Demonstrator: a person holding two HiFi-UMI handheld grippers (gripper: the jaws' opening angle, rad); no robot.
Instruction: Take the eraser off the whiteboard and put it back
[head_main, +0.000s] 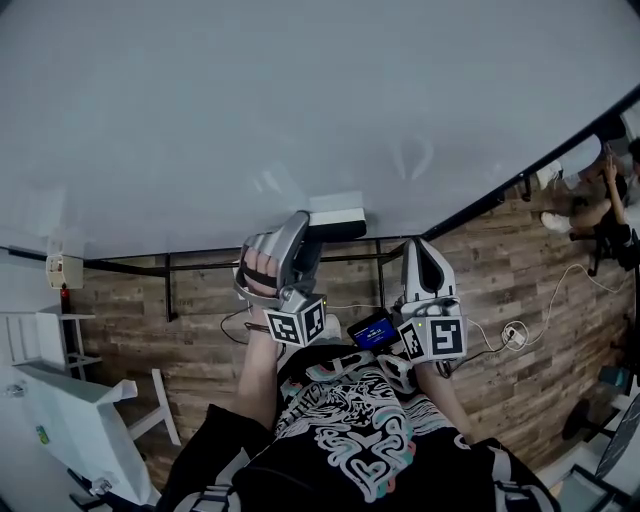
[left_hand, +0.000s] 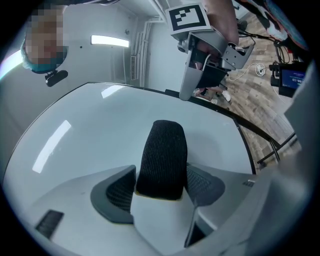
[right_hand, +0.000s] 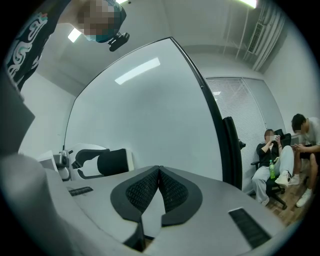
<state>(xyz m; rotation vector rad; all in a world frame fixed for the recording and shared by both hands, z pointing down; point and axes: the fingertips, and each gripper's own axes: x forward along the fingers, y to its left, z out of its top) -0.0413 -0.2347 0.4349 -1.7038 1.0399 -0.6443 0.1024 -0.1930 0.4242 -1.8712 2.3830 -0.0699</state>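
- Head view: the left gripper (head_main: 308, 232) is pointing at the whiteboard (head_main: 300, 110) and holding the eraser (head_main: 336, 222) at the whiteboard's lower edge. From here it is not showing whether the eraser is touching the whiteboard.
- The right gripper (head_main: 422, 250) is pointing at that same lower edge of the whiteboard, just right of the eraser and apart from it.
- A hand (head_main: 258, 266) is wrapping around the left gripper's handle, and a wooden floor (head_main: 520, 270) is showing beneath the whiteboard's frame.
- Left gripper view: the jaws are pressing on the eraser from both sides, clamped on it. Its black felt end is sticking out beyond the jaw tips, with the whiteboard spreading out behind it. The right gripper is showing off the whiteboard's right edge, its marker cube (left_hand: 187, 17) on top.
- Right gripper view: the jaws are sitting together, pads meeting, with nothing between them. The whiteboard is filling the middle of the view, and the left gripper with the eraser is showing low at its left side.
- Two seated people (right_hand: 274, 162) are sitting beyond the whiteboard's right edge, well apart from it.
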